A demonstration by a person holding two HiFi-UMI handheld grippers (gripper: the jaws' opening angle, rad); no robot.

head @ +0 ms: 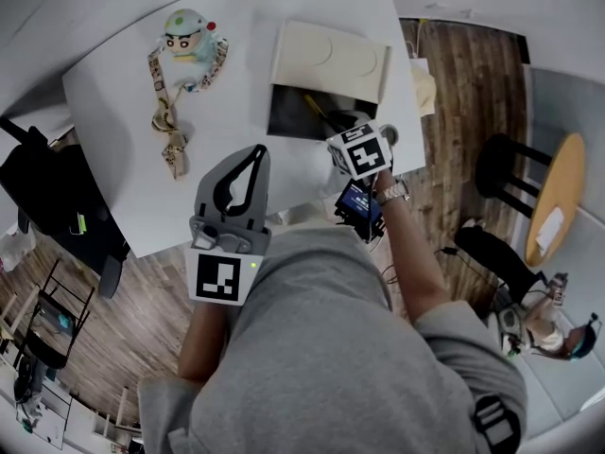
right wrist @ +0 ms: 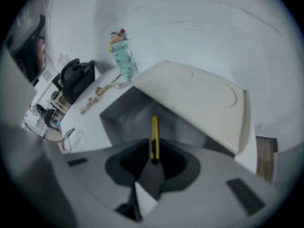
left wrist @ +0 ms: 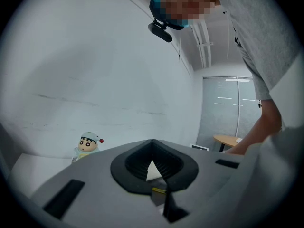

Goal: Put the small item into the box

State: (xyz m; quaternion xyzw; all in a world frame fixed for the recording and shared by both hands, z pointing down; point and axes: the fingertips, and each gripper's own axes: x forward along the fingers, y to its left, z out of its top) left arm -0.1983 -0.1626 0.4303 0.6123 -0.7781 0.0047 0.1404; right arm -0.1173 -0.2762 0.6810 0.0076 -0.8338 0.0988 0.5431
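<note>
White table (head: 123, 159) carries the open box (head: 288, 121). The right gripper (right wrist: 153, 161) has its jaws clamped on one end of the slim yellow item (right wrist: 154, 137), which juts over the box's interior. The left gripper (left wrist: 152, 148) has its jaws closed on nothing.

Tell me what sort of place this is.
Probably an office or studio workroom: a white worktable, a wood-plank floor, and a black stool beside a small round wooden table.
</note>
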